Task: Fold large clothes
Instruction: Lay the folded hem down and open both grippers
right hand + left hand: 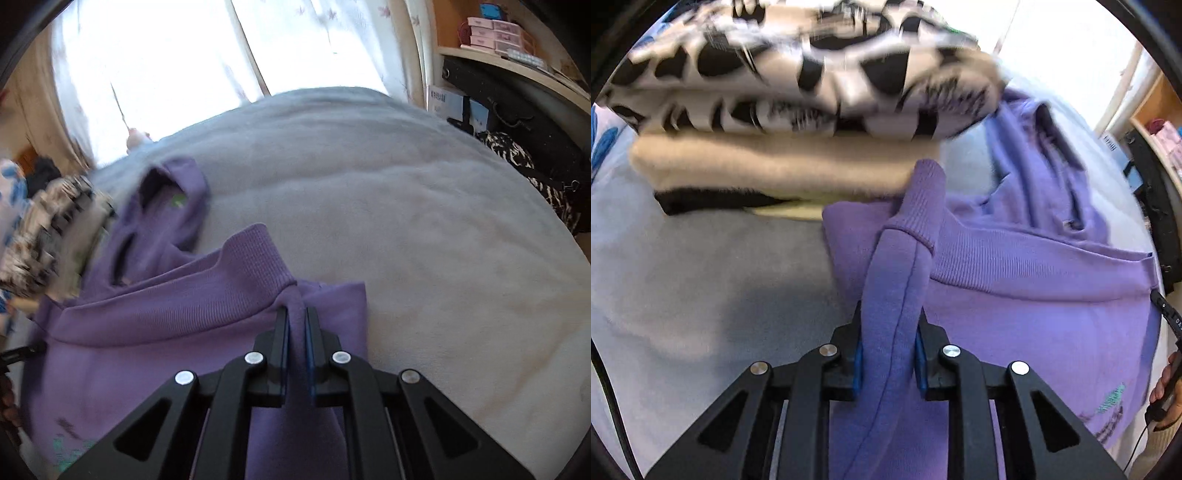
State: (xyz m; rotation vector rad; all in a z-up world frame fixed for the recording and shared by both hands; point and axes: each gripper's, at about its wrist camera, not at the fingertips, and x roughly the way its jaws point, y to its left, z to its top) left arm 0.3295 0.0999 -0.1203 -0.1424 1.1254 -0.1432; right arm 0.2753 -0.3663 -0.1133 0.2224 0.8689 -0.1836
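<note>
A purple hoodie (1034, 302) lies on the grey blanket (701, 280) of a bed. My left gripper (889, 321) is shut on a thick fold of the purple hoodie near its ribbed hem, and the ribbed corner sticks up past the fingertips. My right gripper (295, 314) is shut on the purple hoodie (147, 350) at the other end of the ribbed hem (207, 295). The hood (166, 206) lies further away on the blanket. A printed logo (1110, 395) shows on the chest side.
A stack of folded clothes (798, 110), black-and-white patterned on top and beige below, sits just beyond the left gripper; it also shows blurred in the right wrist view (48, 236). Grey blanket (406, 221) spreads to the right. A shelf (509, 55) stands at the far right.
</note>
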